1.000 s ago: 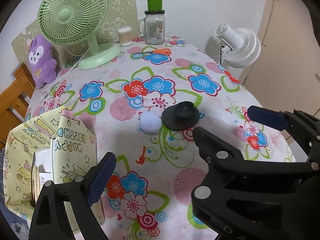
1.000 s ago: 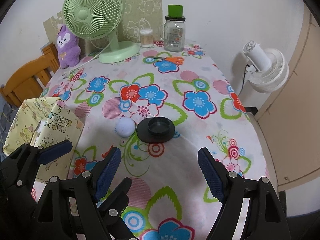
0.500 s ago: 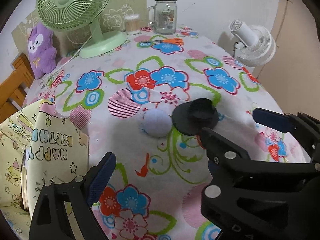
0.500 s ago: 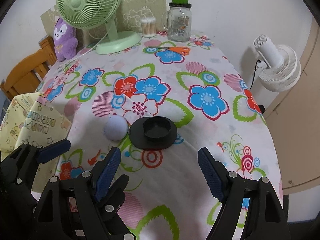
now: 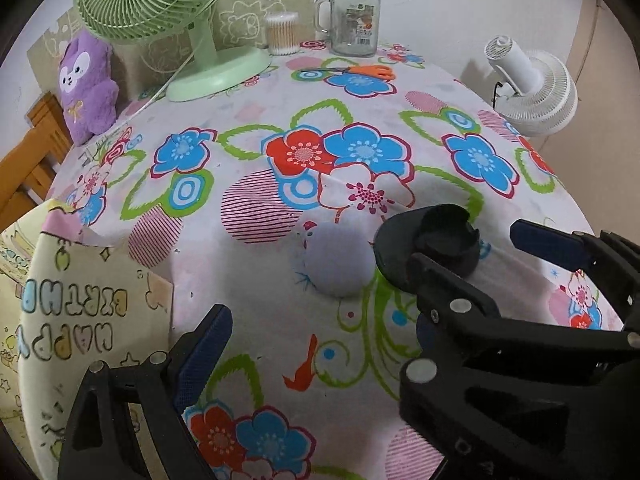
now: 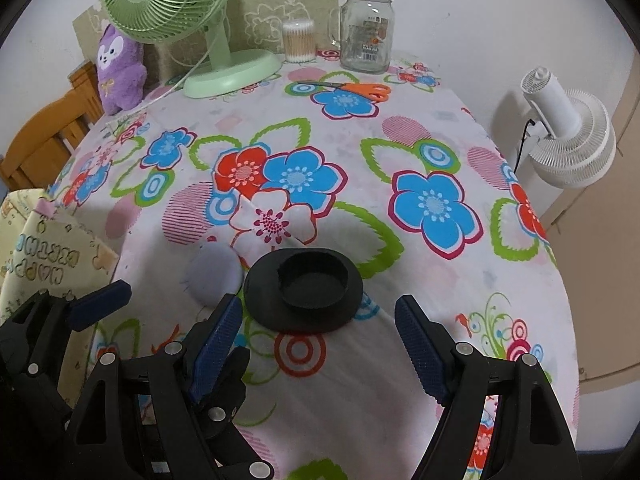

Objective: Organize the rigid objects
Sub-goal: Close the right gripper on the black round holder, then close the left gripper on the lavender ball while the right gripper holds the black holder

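Observation:
A pale lilac ball and a black round holder lie side by side on the flowered tablecloth; in the right wrist view the ball is left of the holder. My left gripper is open, a little short of the ball; its right finger is hidden behind the right gripper's arm. My right gripper is open and empty, its fingertips flanking the near edge of the holder without touching it.
A "Happy Birthday" paper bag stands at the left table edge. At the back stand a green fan, a purple plush, cotton swabs, a glass jar and orange scissors. A white fan stands beyond the right edge.
Both grippers have moved forward toward the ball and the black holder, which now appear larger and closer. Both stay open.

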`<action>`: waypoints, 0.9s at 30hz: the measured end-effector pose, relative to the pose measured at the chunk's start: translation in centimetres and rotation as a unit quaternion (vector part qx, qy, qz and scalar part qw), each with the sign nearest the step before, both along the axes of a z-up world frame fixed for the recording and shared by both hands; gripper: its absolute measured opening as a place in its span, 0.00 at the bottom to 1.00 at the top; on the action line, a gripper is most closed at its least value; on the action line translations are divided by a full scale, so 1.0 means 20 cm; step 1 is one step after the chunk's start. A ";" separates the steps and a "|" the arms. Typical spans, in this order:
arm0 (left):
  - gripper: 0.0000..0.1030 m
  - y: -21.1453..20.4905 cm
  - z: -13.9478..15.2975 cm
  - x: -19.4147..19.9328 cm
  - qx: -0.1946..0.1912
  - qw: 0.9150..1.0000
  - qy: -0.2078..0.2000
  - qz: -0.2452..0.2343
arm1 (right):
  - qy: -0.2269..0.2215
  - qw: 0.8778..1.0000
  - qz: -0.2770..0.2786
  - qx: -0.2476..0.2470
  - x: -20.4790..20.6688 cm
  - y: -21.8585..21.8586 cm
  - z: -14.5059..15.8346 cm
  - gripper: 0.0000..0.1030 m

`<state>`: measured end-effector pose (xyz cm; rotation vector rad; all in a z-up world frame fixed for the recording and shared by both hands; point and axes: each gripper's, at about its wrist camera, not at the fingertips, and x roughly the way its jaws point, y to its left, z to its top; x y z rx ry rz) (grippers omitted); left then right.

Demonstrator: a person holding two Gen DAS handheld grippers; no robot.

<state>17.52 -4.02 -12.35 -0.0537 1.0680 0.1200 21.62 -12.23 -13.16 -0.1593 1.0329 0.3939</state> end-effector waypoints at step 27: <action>0.84 0.05 -0.03 0.05 0.002 1.000 -0.023 0.007 | -0.029 0.999 -0.035 -0.009 0.06 -0.10 -0.03 0.42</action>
